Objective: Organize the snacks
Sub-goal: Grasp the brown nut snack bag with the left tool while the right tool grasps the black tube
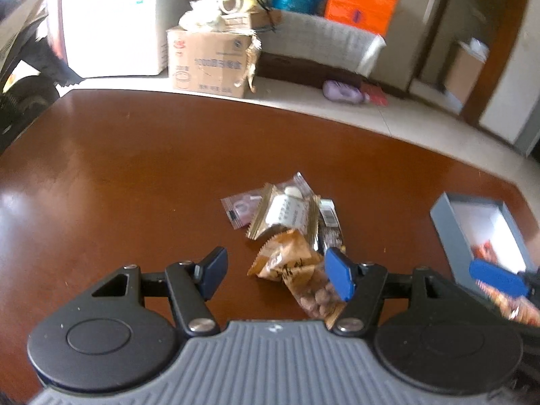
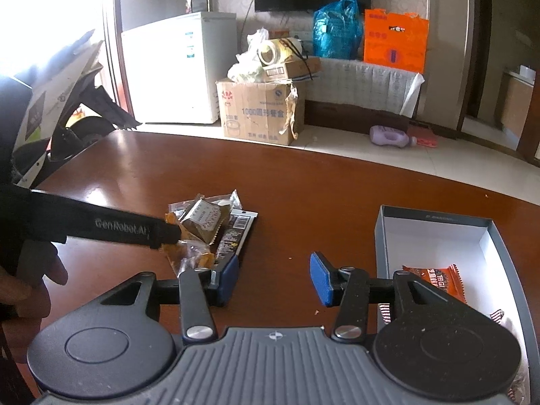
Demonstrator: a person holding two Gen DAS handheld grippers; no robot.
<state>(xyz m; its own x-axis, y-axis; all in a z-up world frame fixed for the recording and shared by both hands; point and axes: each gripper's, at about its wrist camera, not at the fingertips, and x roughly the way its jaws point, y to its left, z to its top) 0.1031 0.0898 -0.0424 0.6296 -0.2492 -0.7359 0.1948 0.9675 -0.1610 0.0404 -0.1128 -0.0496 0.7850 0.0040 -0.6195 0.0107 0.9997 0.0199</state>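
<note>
A small pile of wrapped snacks (image 1: 287,216) lies on the brown table (image 1: 135,168); it also shows in the right wrist view (image 2: 209,222). An orange nut packet (image 1: 293,266) is its nearest piece. My left gripper (image 1: 275,273) is open, jaws wide, just above this packet, which lies partly behind the right fingertip. A grey open box (image 2: 435,219) holds an orange snack packet (image 2: 438,281). My right gripper (image 2: 275,280) is open and empty over bare table, between the pile and the box. The box shows at the right in the left wrist view (image 1: 449,222).
The left gripper's black body (image 2: 118,229) and the hand holding it reach in from the left. Beyond the table's far edge stand a cardboard box (image 2: 260,111), a white fridge (image 2: 179,67) and a scooter (image 2: 50,108). A purple bottle (image 2: 391,136) lies on the floor.
</note>
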